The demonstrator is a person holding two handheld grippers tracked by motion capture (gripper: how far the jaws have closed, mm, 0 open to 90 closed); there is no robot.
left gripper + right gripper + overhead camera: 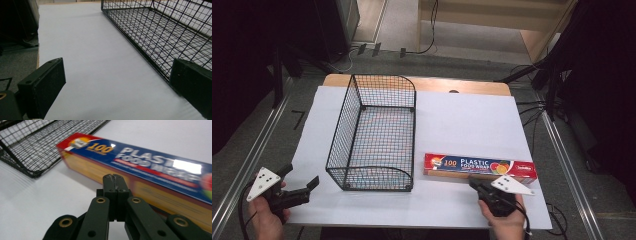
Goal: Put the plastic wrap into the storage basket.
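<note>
Left gripper (301,186) is spread wide beside the wire basket (374,135); right gripper (475,184) is pressed closed on nothing, just before the plastic wrap box (480,166) on the worktop (462,120)

— How is the left gripper (304,186) set?
— Held low in the left hand (264,220), jaws spread wide, grey plate on top.
— And the right gripper (474,183)?
— Gripped from behind by the right hand (507,222), jaws pressed flat together with nothing between them.
</note>
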